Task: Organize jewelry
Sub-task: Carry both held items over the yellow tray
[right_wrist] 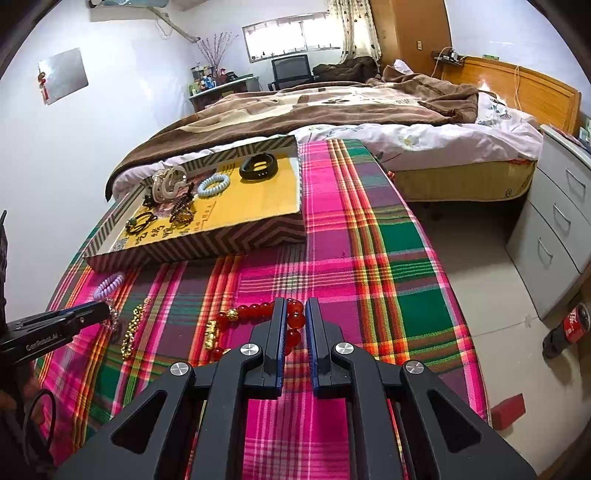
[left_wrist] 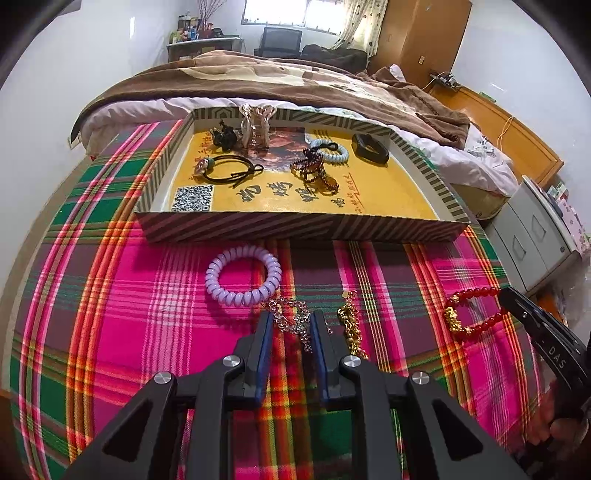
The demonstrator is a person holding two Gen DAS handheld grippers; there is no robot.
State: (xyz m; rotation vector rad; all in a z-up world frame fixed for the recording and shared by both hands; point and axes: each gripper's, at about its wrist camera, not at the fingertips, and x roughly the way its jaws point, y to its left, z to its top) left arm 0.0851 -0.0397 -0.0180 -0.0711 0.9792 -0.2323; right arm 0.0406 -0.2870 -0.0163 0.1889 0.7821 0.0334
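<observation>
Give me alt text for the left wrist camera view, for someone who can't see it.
The left gripper, jaws open, straddles a silver chain bracelet on a pink plaid cloth. Beside it lie a lilac coil hair tie, a gold chain and a red bead bracelet; behind, a striped tray holds more accessories.

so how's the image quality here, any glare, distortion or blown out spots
Left wrist view: the window is blown out to white, the yellow tray floor shows a soft sheen, and fisheye bends the plaid cloth lines, with dark vignette corners. Right wrist view: the window is overexposed too, glare sits on the wooden headboard, edges curve strongly, yet the red bead bracelet stays sharp.
</observation>
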